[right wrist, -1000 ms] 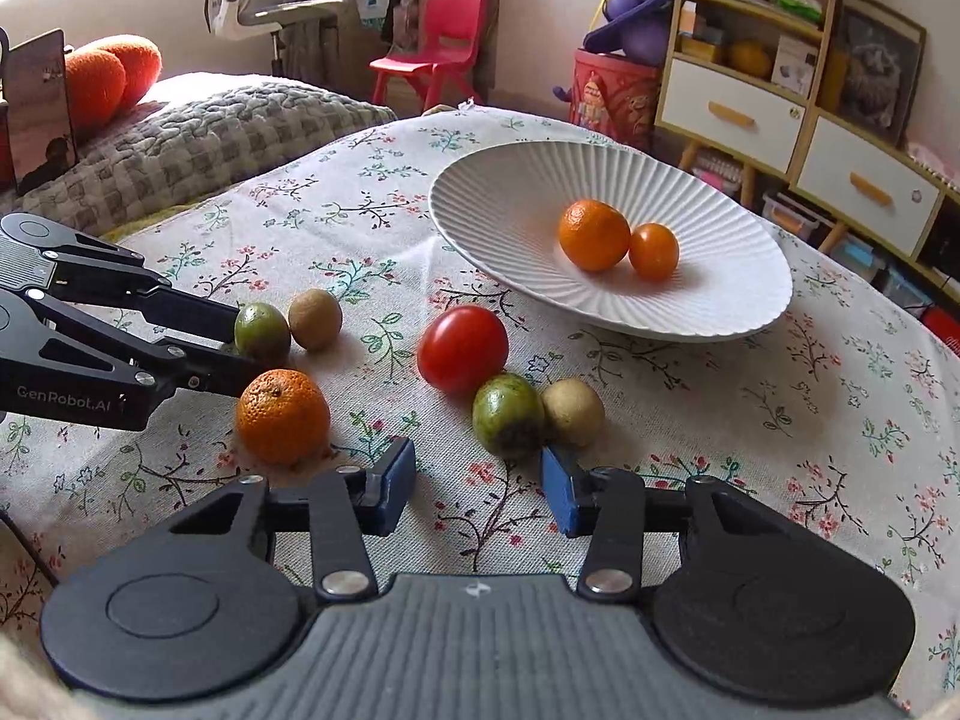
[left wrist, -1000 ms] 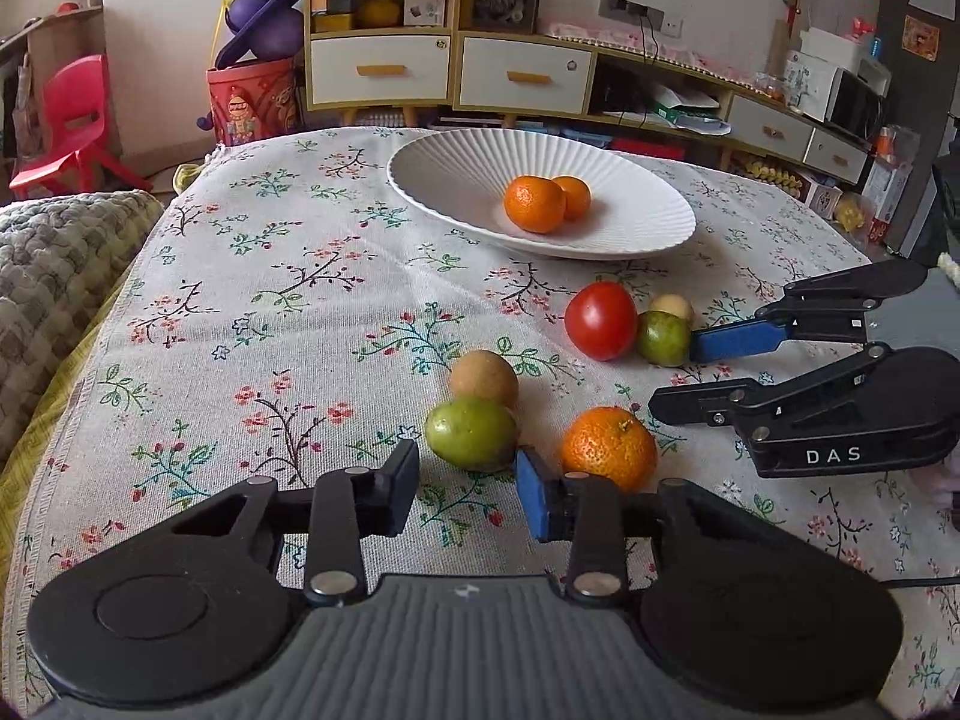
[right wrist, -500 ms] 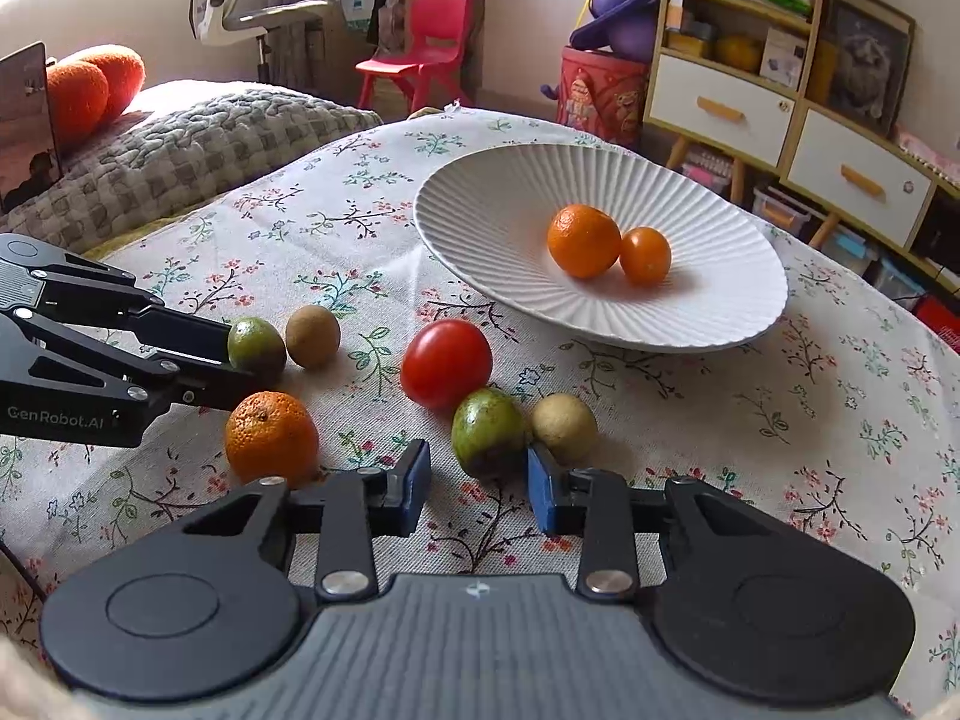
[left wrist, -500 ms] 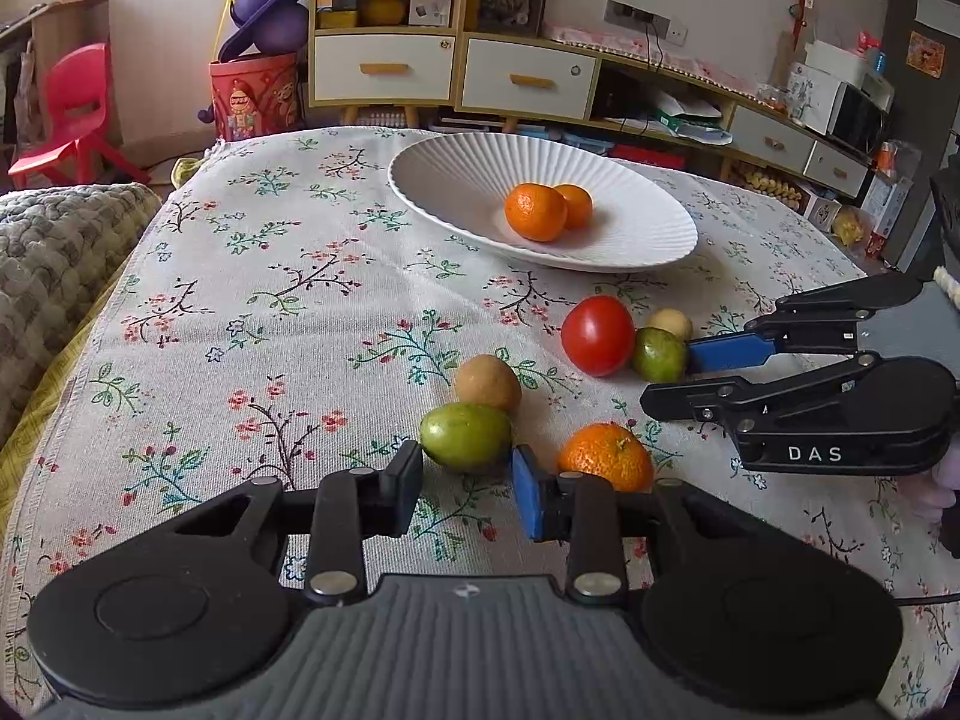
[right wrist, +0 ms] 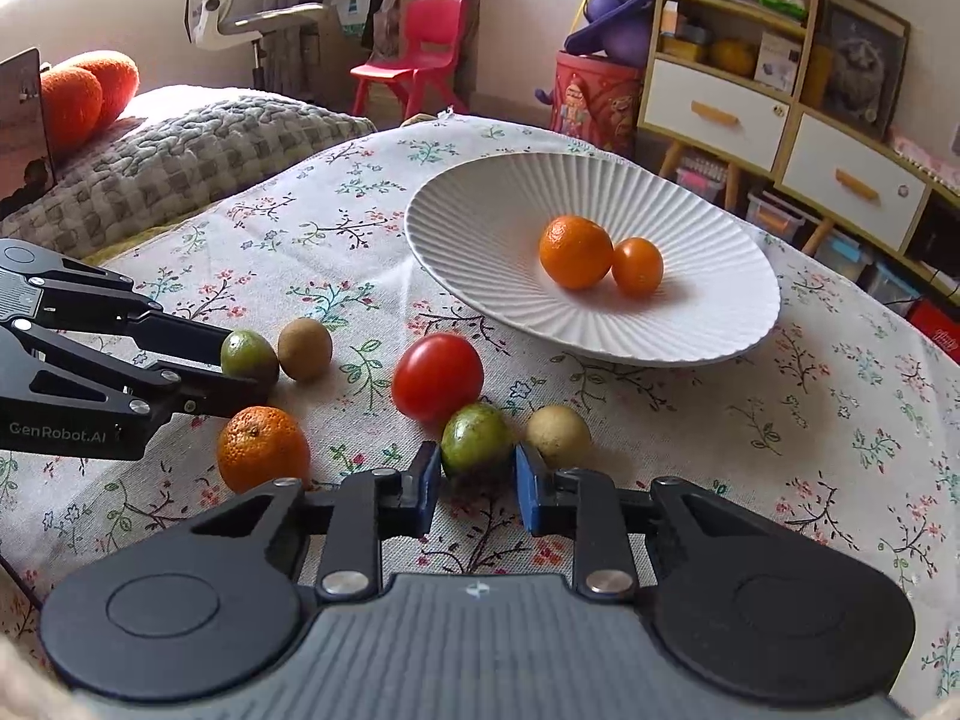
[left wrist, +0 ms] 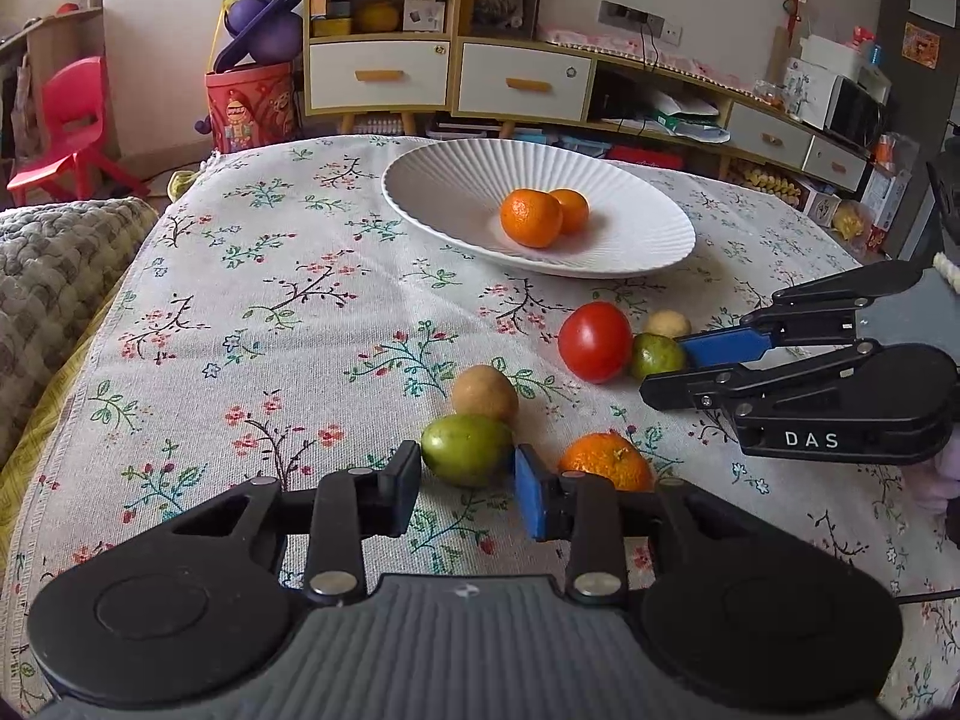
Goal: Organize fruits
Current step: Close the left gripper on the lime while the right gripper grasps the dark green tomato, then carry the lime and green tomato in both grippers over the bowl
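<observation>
Your left gripper (left wrist: pixel 468 489) has its jaws drawn in against a green fruit (left wrist: pixel 467 450), one pad on each flank, the fruit on the cloth. Your right gripper (right wrist: pixel 474 483) is likewise closed down to its narrowest on a second green fruit (right wrist: pixel 477 439), also on the cloth. Both grips sit across the widest part, which I judge sound for a round, smooth thing that could squirt forward.

Just beside the left-hand fruit lie a brown fruit (left wrist: pixel 485 393) touching it and an orange (left wrist: pixel 606 461) at the right pad — lift straight up to avoid nudging them. By the right-hand fruit sit a tomato (right wrist: pixel 437 377) and a pale yellow fruit (right wrist: pixel 558 435).

The white plate (right wrist: pixel 480 204) beyond holds two oranges (right wrist: pixel 575 252) — evidently the collection point; five pieces remain outside it on the floral tablecloth (left wrist: pixel 270 312).
</observation>
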